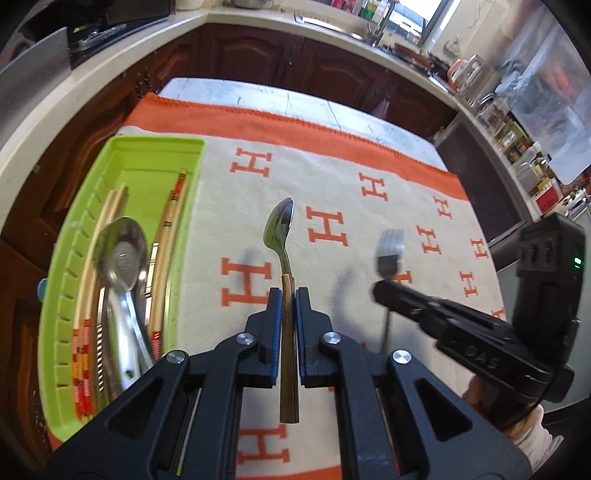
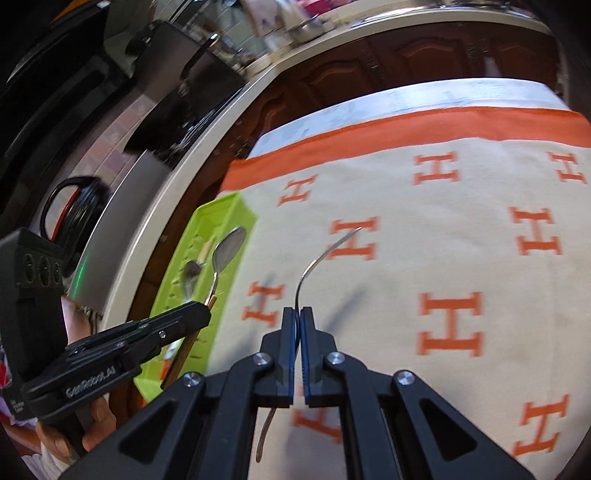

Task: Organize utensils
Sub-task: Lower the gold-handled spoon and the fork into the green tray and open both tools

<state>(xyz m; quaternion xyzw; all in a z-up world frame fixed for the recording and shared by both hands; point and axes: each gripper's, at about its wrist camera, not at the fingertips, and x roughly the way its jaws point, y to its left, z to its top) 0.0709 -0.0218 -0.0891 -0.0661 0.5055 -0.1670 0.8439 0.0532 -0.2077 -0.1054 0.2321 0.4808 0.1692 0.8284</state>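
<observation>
My left gripper [image 1: 289, 295] is shut on a wooden-handled spoon [image 1: 279, 227], held above the cloth with its bowl pointing away. The same left gripper [image 2: 201, 308] and spoon [image 2: 229, 245] show at the left of the right wrist view. My right gripper [image 2: 296, 314] is shut on a metal fork [image 2: 325, 251], seen edge-on and curving up. In the left wrist view the right gripper [image 1: 380, 290] holds the fork [image 1: 389, 254] with tines up. A lime-green tray [image 1: 147, 155] at the left holds a large metal spoon [image 1: 122, 254] and chopsticks [image 1: 171, 218].
An orange and cream cloth with H letters [image 1: 332, 184] covers the table. Dark wood cabinets [image 1: 258, 55] and a pale counter [image 1: 258, 14] ring the table. The green tray [image 2: 221, 210] lies along the cloth's left edge. A hand [image 2: 92, 421] grips the left tool.
</observation>
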